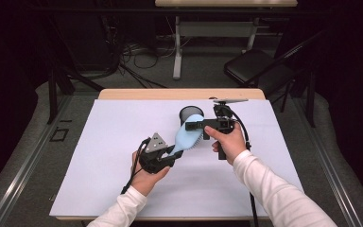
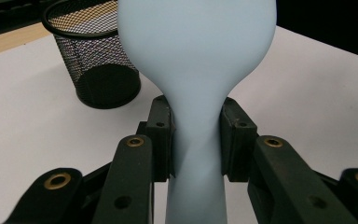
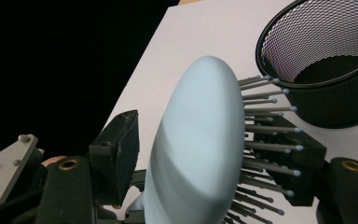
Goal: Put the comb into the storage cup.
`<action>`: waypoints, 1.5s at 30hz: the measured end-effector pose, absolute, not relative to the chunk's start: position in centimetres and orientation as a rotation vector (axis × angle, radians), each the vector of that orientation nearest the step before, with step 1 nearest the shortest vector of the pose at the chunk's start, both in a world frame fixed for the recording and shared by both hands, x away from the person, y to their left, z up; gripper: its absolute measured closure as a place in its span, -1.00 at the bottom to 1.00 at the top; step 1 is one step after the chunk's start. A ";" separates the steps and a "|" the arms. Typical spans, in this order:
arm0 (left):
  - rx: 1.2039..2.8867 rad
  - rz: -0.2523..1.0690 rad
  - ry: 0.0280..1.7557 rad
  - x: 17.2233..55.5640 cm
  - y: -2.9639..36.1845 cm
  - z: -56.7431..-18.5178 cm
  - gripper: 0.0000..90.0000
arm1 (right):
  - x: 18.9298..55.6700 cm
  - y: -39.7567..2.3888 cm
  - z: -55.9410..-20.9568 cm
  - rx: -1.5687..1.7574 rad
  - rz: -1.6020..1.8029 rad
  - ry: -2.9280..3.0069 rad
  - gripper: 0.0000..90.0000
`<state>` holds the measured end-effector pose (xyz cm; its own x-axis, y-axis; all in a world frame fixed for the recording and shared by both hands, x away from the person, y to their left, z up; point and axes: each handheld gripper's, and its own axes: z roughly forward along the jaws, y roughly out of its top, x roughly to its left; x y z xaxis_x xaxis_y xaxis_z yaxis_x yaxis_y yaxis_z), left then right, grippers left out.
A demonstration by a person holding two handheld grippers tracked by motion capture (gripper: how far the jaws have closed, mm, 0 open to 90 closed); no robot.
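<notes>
The light blue hairbrush (image 1: 188,135) is held above the white counter (image 1: 108,156), just beside the black mesh cup (image 1: 189,113). The left tongs (image 2: 196,140) pinch its handle. The right tongs (image 3: 214,154) stand around its head, not yet pressing. No readable writing is seen.

Bright even overhead light, dark surroundings, soft shadows, blurred close foreground.
</notes>
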<state>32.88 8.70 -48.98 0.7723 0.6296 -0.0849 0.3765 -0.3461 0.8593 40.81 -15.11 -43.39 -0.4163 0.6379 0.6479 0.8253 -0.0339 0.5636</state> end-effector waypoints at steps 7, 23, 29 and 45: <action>1.974 0.322 0.758 32.9 8.7 -49.0 0.54 | 40.8 -14.9 -43.7 -1.573 -1.417 -2.033 -0.23; 1.972 0.319 0.756 32.9 8.7 -49.0 0.54 | 41.1 -15.1 -43.9 -1.594 -1.416 -1.936 -0.14; 1.971 0.318 0.756 32.8 8.7 -49.0 0.54 | 41.2 -15.3 -44.1 -1.597 -1.415 -1.912 -0.13; 1.967 0.316 0.752 32.8 8.8 -49.0 0.54 | 41.3 -15.0 -44.4 -1.599 -1.424 -1.887 -0.04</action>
<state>32.84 8.78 -49.02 0.7754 0.6250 -0.0900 0.3735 -0.3391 0.8634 41.28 -14.96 -44.40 -0.3443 0.5843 0.7348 0.8669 -0.1025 0.4878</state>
